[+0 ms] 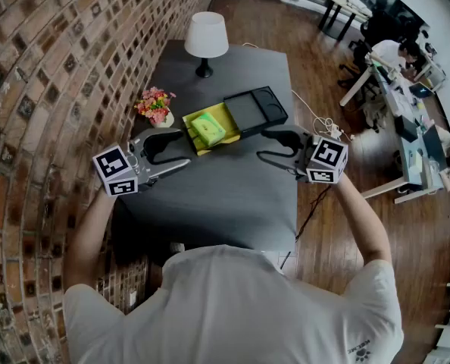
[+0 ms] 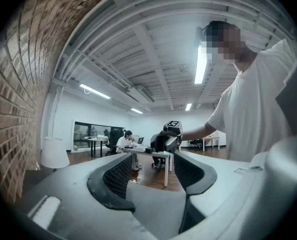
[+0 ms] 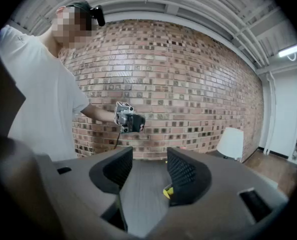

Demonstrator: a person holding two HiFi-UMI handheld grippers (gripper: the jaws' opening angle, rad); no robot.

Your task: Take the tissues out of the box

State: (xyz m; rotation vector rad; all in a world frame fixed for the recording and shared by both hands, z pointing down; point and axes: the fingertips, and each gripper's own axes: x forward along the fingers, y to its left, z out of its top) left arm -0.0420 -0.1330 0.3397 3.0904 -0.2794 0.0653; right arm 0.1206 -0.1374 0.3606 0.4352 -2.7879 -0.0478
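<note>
An open yellow box (image 1: 189, 119) sits on the dark table (image 1: 225, 192) with a green tissue pack (image 1: 207, 130) inside it. My left gripper (image 1: 184, 147) hovers just left of the box, and its jaws stand apart with nothing between them. My right gripper (image 1: 261, 144) hangs to the right of the box, pointing left, also open and empty. The two grippers face each other. In the left gripper view the left gripper (image 2: 152, 171) looks across at the right gripper (image 2: 169, 133). In the right gripper view a yellow corner of the box (image 3: 166, 191) shows past the right gripper (image 3: 149, 166).
A black tray (image 1: 255, 106) lies against the box's far right side. A pot of flowers (image 1: 155, 105) stands left of the box and a white lamp (image 1: 206, 36) at the table's far end. A brick wall (image 1: 35, 89) runs along the left. Desks with seated people stand at far right.
</note>
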